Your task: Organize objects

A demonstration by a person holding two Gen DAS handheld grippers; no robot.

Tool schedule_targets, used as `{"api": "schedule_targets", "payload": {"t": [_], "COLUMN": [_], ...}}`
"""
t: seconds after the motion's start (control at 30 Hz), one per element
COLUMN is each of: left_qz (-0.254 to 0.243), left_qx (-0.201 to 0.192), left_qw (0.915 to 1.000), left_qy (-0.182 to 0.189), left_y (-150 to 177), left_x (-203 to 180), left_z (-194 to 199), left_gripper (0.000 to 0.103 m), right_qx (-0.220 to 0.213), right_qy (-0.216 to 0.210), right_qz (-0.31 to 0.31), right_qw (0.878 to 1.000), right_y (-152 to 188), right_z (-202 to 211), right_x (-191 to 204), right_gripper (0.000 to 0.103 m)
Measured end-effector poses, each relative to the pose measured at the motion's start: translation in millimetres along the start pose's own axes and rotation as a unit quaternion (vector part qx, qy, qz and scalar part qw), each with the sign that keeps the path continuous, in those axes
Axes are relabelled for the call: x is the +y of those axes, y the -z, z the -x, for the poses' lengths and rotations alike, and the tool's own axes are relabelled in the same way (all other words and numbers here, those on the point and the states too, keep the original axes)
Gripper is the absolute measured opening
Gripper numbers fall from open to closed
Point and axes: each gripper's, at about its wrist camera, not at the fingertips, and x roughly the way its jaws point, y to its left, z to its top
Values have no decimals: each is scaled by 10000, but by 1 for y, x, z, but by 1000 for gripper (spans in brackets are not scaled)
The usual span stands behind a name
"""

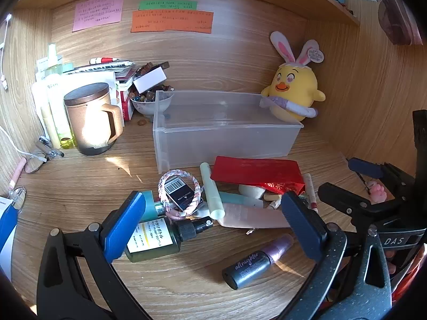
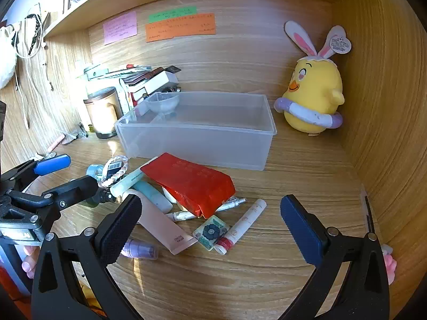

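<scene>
A loose pile lies on the wooden desk in front of a clear plastic bin [image 1: 226, 133] [image 2: 197, 133]. In it are a red foil packet [image 1: 256, 173] [image 2: 192, 181], a pink tube [image 1: 253, 216] [image 2: 165, 226], a pale green tube [image 1: 212, 192], a green pump bottle [image 1: 152, 240], a dark spray with a purple cap [image 1: 253, 264], a braided hair tie around a small black box [image 1: 178, 194], a floral square [image 2: 210, 232] and a white-and-red tube [image 2: 241, 226]. My left gripper [image 1: 213, 226] [image 2: 64, 176] hovers open over the pile's left side. My right gripper [image 2: 210, 229] [image 1: 355, 181] hovers open over its right side. Neither holds anything.
A yellow plush chick [image 1: 293, 90] [image 2: 312, 93] stands right of the bin against the side wall. At the back left are a lidded brown mug [image 1: 92, 117], a bowl of beads [image 1: 148, 101], bottles and stacked boxes. Glasses [image 1: 34, 160] lie at the far left. Sticky notes hang on the back panel.
</scene>
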Motion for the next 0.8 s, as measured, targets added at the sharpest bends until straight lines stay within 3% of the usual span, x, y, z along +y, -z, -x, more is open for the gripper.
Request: {"api": "schedule_targets", "payload": {"t": [0.8], "left_qz": [-116], "left_qx": [-41], "left_qw": [9999], "left_qy": [13], "left_y": [-1], "left_x": [-6], "left_z": [2], "left_gripper": [103], "right_qx": [143], "right_qy": [-69], "right_qz": [-160], "right_qw": [9997], "right_y": [4], "right_z": [-7], "right_x": [-4], "right_gripper": [103]}}
